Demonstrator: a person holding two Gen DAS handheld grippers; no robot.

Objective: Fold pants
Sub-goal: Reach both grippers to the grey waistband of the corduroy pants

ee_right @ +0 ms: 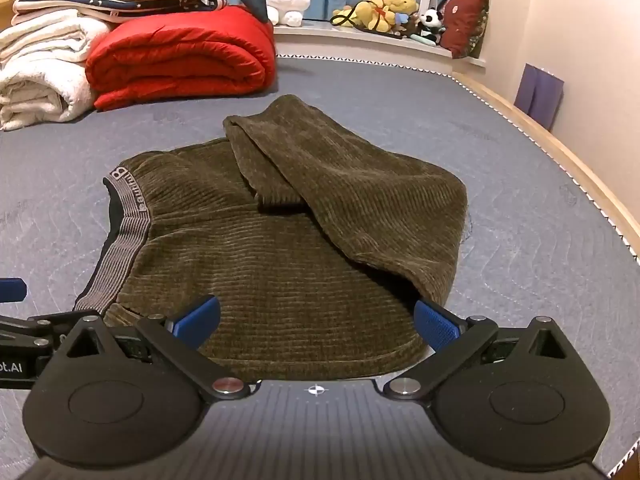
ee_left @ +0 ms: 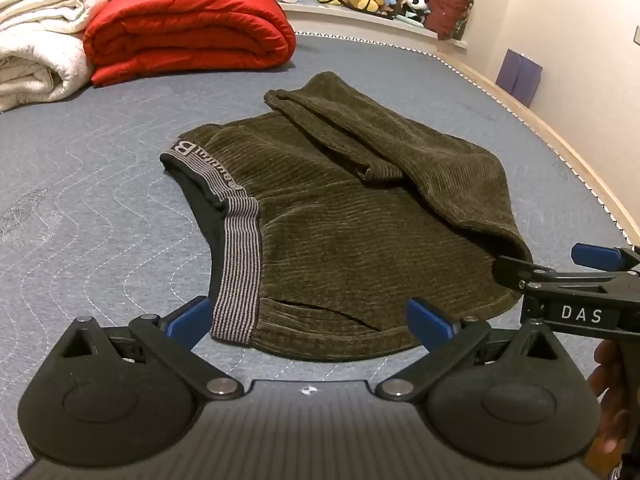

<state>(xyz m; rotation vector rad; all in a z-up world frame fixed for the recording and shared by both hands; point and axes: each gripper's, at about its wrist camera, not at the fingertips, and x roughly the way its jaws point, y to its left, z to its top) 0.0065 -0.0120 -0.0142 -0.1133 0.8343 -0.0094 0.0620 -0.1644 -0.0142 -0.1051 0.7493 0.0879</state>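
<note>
Both hand-held grippers (ee_left: pixel 310 320) (ee_right: pixel 316 320) wide open, above pants (ee_left: pixel 320 220)

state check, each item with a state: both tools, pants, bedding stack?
left tool: open, empty, at the waistband end
right tool: open, empty, at the near hem
pants: partly folded, legs doubled back over the seat
red quilt: folded
white blankets: folded, stacked

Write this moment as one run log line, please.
pants: partly folded, on bed | left gripper: open, near waistband | right gripper: open, holding nothing
</note>
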